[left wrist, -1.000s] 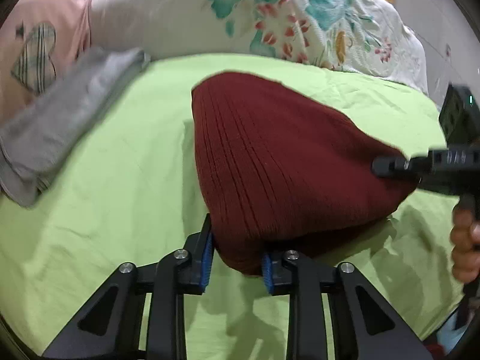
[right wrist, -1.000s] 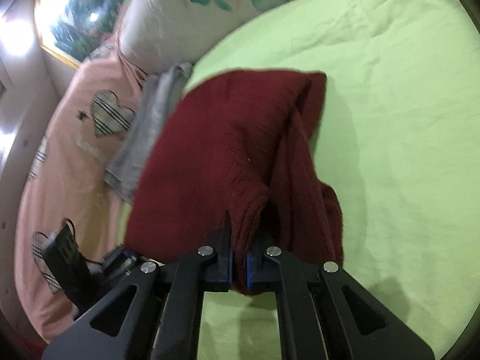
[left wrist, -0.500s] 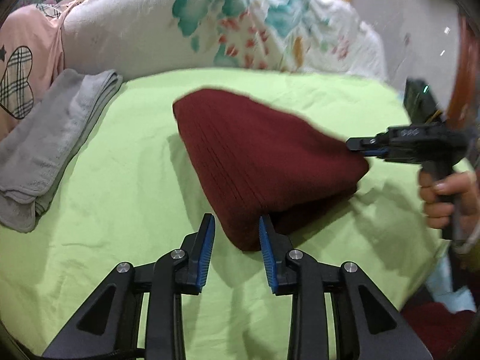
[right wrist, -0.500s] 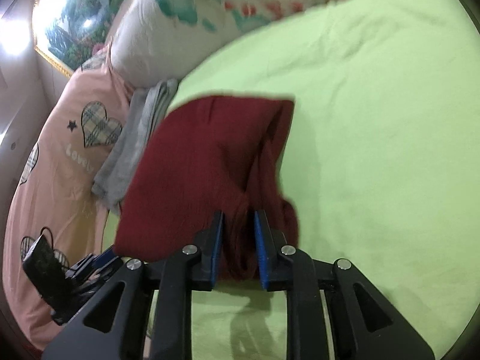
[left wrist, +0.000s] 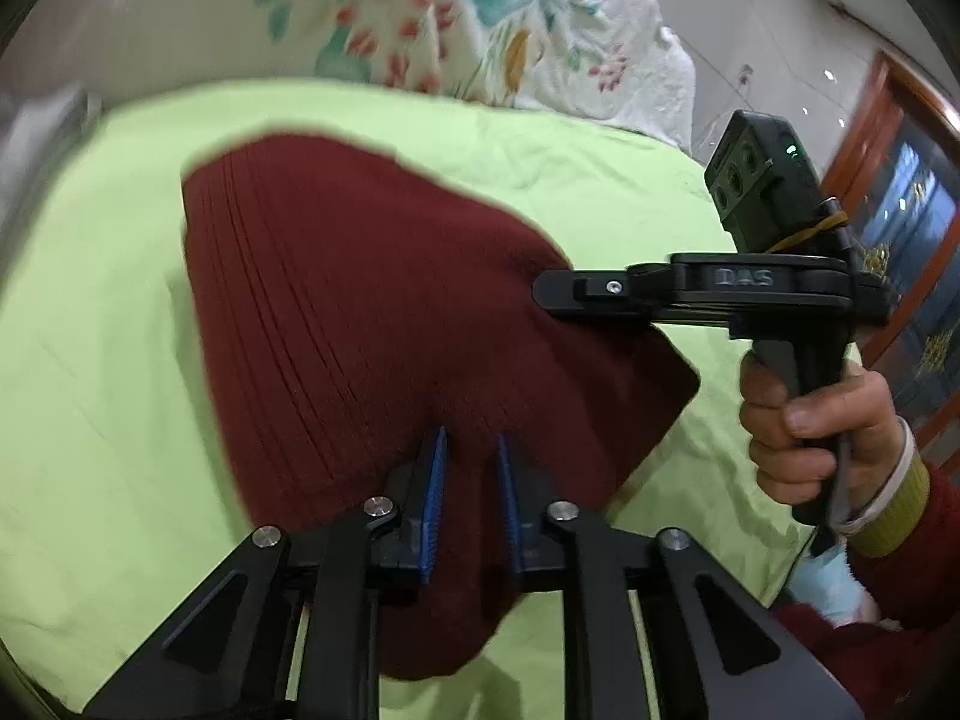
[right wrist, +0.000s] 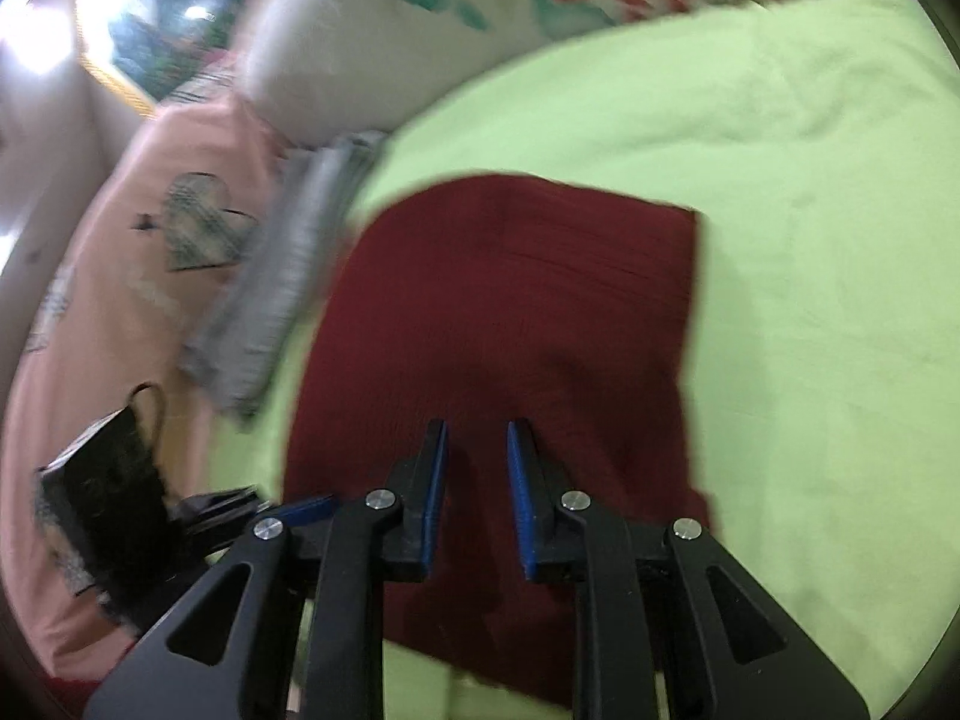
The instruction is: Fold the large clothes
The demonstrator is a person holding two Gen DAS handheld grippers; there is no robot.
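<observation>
Lime-green bedding covers the bed point(left wrist: 90, 330) you are working on, and the dark red knitted garment point(left wrist: 360, 324) lies in the middle of it, now a flat, compact folded shape. A second ago it was bunched and partly lifted between your two tools; since then it has been spread down onto the sheet.

On the left, your left hand-held gripper point(left wrist: 471, 510) has just been closing, and red knit sits between its blue pads; it appears to pinch the near edge, though motion blur makes that hard to confirm. On the right, your right hand-held gripper point(right wrist: 477, 498) has also just been narrowing, yet its jaws stand slightly apart over the cloth with nothing clearly clamped.

That suggests one fold has landed and the next calls for a fresh grip.

Around the bed: a folded grey cloth point(right wrist: 282, 276) beside the garment, a pink heart-print cover point(right wrist: 120, 300), a floral quilt point(left wrist: 480, 18), and a wooden door point(left wrist: 900, 180) at far right.
</observation>
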